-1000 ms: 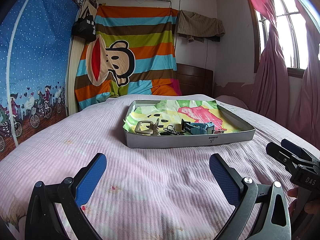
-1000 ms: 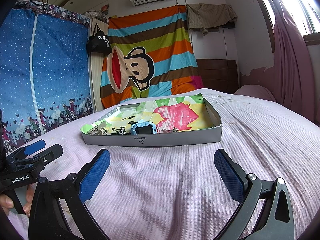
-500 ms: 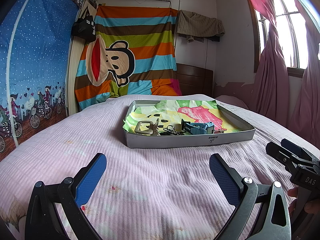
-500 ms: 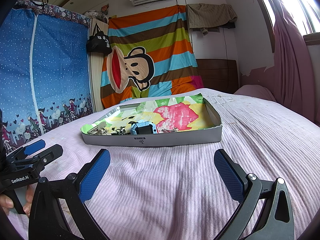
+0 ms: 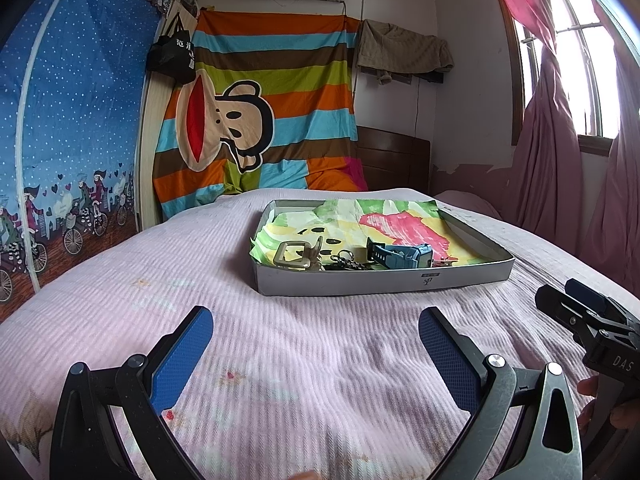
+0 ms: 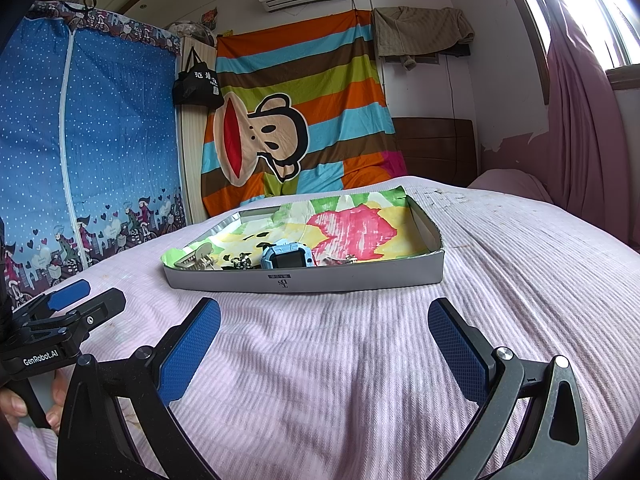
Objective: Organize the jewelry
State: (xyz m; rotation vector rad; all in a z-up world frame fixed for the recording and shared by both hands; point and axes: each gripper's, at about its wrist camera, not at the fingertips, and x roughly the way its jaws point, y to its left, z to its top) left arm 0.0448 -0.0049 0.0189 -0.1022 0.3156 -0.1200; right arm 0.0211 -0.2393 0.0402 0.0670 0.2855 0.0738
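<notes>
Blue watch (image 5: 402, 255), buckle (image 5: 294, 254) and small trinkets (image 6: 240, 261) bunched along near wall of tray (image 5: 384, 280) on bed (image 5: 280, 340); sorted or awaiting sorting, impossible to say. Left hand-held gripper (image 5: 316, 344) and right hand-held gripper (image 6: 324, 336) spread wide, empty, well short of tray.

One shallow grey cardboard tray (image 5: 384, 282) lies on one pink-covered bed (image 5: 160, 280). In it: one colourful painted paper liner (image 5: 400, 224), one blue plastic watch (image 5: 402, 256), one beige rectangular buckle (image 5: 294, 256), and one dark tangle of small pieces (image 5: 346, 262), too small to count. Two black hand-held grippers with blue pads: left (image 5: 316, 340), right (image 6: 324, 332).

Tray (image 5: 384, 280) on bed (image 5: 280, 344); buckle (image 5: 294, 255) left, watch (image 5: 400, 257) right inside
</notes>
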